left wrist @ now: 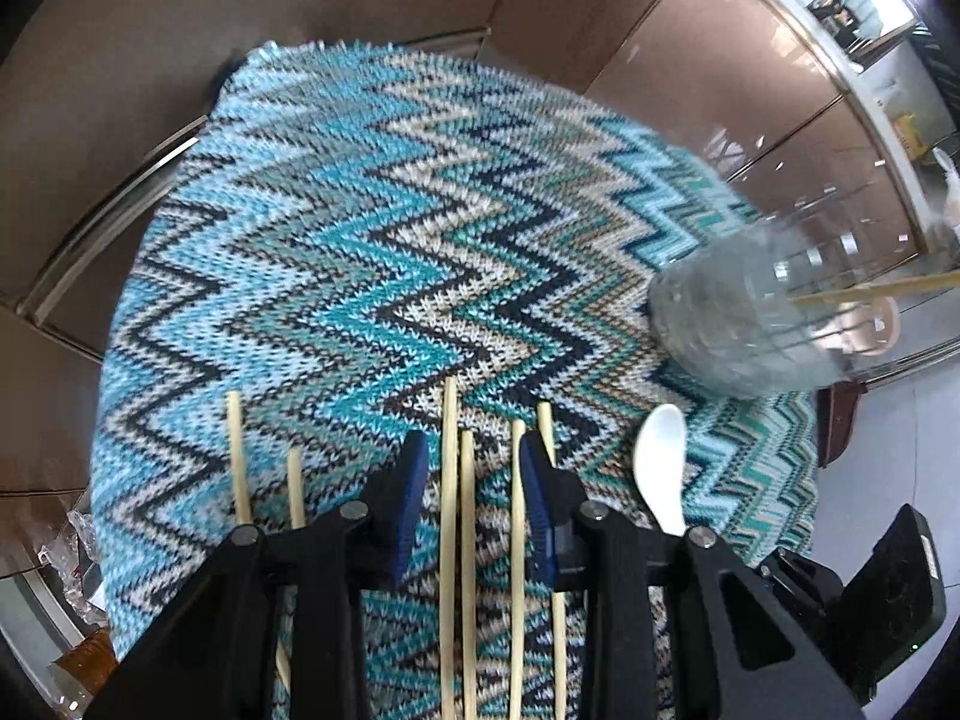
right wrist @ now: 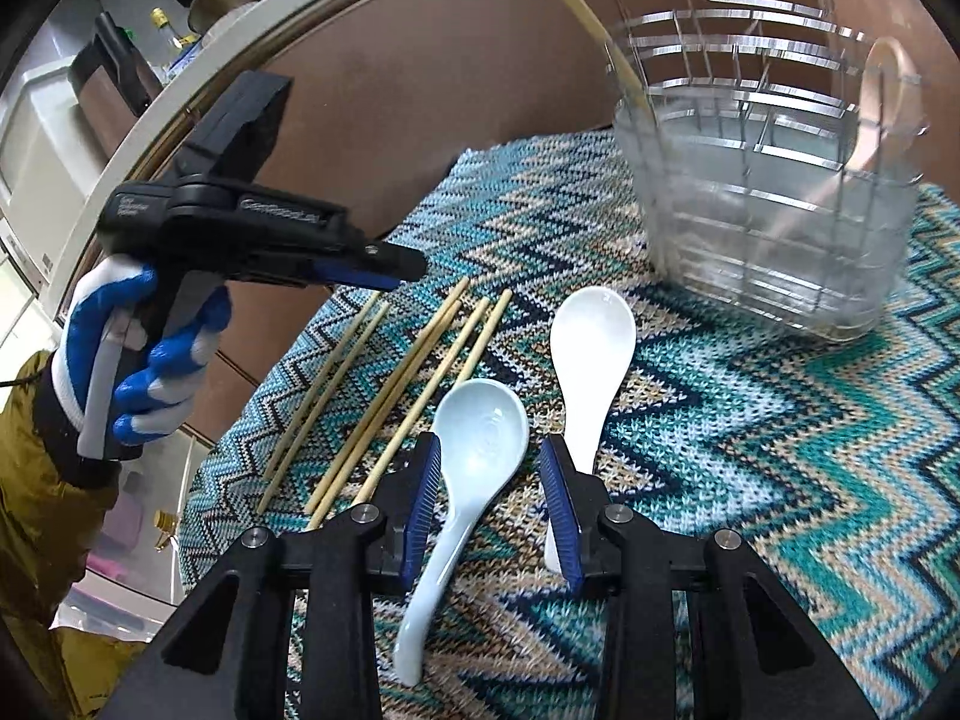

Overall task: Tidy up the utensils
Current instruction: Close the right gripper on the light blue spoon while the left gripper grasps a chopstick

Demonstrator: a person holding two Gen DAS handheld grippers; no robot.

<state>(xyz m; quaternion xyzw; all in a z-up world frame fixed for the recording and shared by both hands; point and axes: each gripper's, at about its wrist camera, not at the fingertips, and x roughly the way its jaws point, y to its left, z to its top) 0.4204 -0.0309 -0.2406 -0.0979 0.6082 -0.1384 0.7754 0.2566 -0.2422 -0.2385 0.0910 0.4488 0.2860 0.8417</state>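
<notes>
Right gripper (right wrist: 489, 480) straddles pale spoon (right wrist: 462, 498), handle toward camera

The left gripper (right wrist: 414, 267), held in a blue-and-white gloved left hand (right wrist: 141, 354), angles downward, jaws partly apart. The right gripper (right wrist: 489, 468) also tilts down, its blue-padded jaws partly apart.

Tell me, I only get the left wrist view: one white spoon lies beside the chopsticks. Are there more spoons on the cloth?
Observer: Yes, a pale blue spoon lies right beside the white spoon.
Visitor: Is anything holding it?
Observer: No. It lies between the fingers of the right gripper, which is open and not pinching it.
Visitor: Who holds the gripper I look through?
Observer: A hand in a blue and white glove holds the left gripper.
</notes>
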